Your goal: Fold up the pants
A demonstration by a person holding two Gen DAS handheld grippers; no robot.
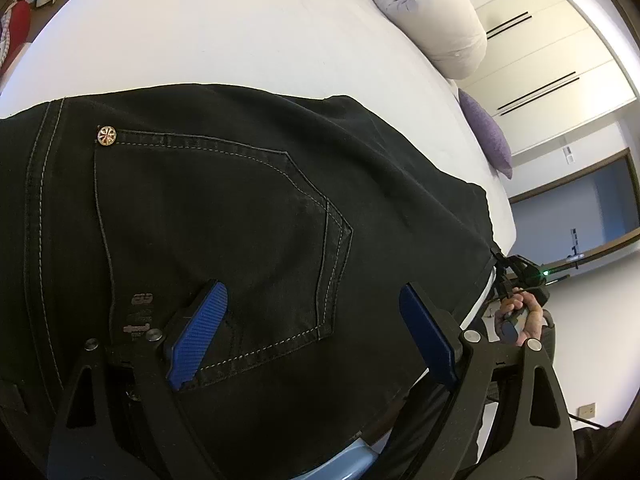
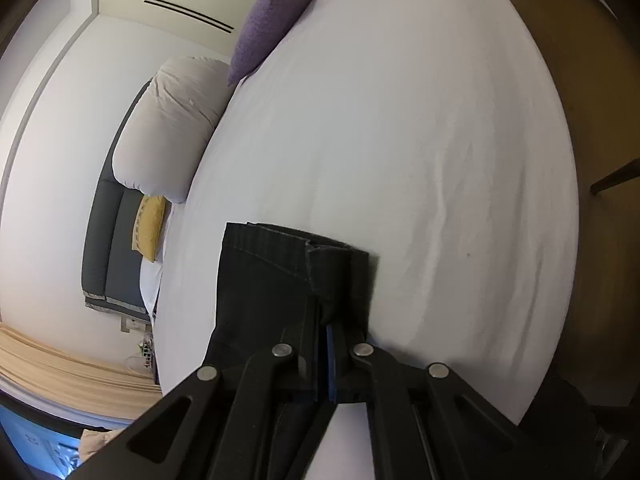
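Note:
Black jeans [image 1: 240, 208] lie flat on a white bed sheet [image 1: 240, 40], with a stitched back pocket [image 1: 224, 216] and a metal rivet [image 1: 107, 136] facing up. My left gripper [image 1: 312, 292] hovers just over the pocket, open, and its blue pads [image 1: 200, 332] are spread wide with only flat cloth below them. In the right wrist view, my right gripper [image 2: 322, 320] is shut on a folded hem end of the jeans [image 2: 260, 280], the cloth bunched at its tips. The left wrist view shows that gripper [image 1: 502, 260] at the jeans' far right edge, held by a hand [image 1: 520, 320].
A large pale pillow [image 1: 440, 20] and a purple cushion [image 1: 486, 136] lie along the bed's right side. A yellow cushion [image 2: 149, 226] rests by a dark headboard [image 2: 108, 248]. The mattress edge [image 1: 508, 220] drops off beside the right hand, with white wardrobe doors [image 1: 552, 60] beyond.

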